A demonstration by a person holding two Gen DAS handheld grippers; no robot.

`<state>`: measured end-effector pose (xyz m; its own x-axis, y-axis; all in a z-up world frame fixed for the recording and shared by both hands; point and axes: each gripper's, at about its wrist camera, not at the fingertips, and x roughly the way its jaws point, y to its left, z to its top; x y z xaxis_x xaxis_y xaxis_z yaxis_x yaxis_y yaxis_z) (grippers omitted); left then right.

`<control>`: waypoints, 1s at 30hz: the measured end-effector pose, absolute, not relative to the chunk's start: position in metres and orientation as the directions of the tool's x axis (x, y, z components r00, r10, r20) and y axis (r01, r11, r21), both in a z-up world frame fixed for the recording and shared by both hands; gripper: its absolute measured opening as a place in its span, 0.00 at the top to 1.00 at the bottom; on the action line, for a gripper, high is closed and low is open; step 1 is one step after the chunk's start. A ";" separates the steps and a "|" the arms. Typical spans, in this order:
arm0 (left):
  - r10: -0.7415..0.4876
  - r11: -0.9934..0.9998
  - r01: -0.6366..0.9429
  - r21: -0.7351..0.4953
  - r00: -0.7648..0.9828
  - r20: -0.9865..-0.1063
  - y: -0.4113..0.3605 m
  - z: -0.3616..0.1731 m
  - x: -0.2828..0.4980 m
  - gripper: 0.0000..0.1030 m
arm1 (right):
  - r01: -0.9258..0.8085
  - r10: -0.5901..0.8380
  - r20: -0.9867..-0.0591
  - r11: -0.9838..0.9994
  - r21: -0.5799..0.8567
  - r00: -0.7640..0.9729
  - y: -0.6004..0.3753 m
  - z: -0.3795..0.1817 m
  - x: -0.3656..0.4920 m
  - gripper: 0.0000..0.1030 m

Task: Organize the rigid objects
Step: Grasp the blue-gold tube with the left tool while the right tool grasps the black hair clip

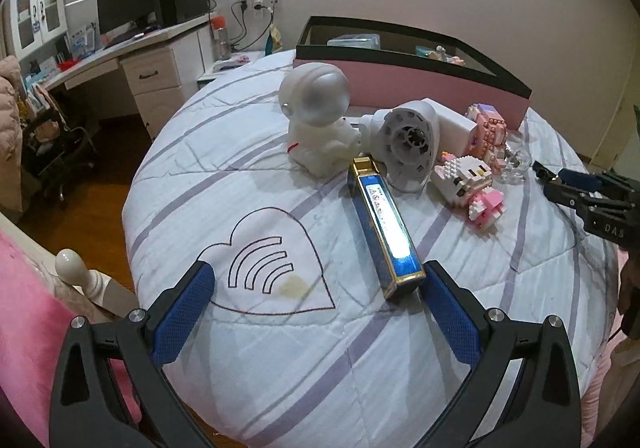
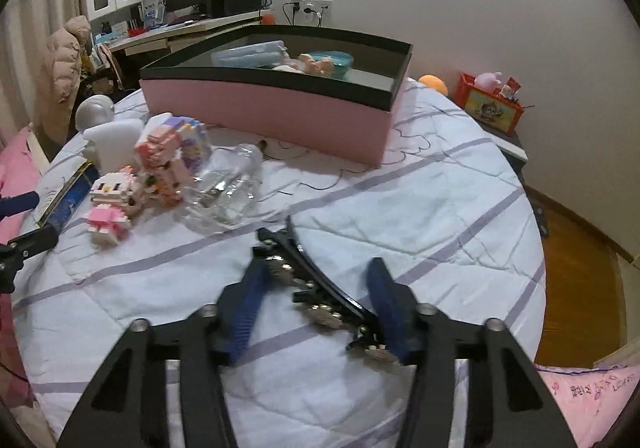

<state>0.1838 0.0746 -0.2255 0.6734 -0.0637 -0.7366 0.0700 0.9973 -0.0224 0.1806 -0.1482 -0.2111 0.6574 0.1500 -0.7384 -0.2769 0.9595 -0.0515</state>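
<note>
black hair clip (image 2: 320, 284) lies between the right gripper's (image 2: 318, 312) parted jaws.

Right claw (image 2: 316, 288) open astride black hair clip (image 2: 320, 288) on quilt (image 2: 420, 200).

light: dim indoor, cool | glare: blue box (image 1: 390, 232) top | blur: right claw (image 2: 318, 288) | edges: fisheye-bent, dark corners
</note>
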 end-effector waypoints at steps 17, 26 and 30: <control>-0.048 0.998 0.059 -0.010 0.685 -0.727 0.073 -0.229 0.204 0.00 | -0.221 0.205 -0.702 0.973 0.070 0.682 -0.117 -0.218 0.157 0.75; -0.147 0.979 0.204 -0.003 0.697 -0.702 0.059 -0.226 0.206 0.64 | -0.199 0.155 -0.695 0.980 0.018 0.702 -0.109 -0.217 0.155 0.74; -0.180 0.969 0.248 -0.003 0.697 -0.694 0.054 -0.224 0.203 0.82 | -0.188 0.138 -0.682 0.982 0.000 0.718 -0.110 -0.217 0.152 0.79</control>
<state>0.2031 0.0540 -0.2240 0.6968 -0.1803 -0.6942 0.2475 0.9689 -0.0031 0.1519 -0.1097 -0.2168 0.7184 0.1377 -0.6818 -0.1884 0.9821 -0.0002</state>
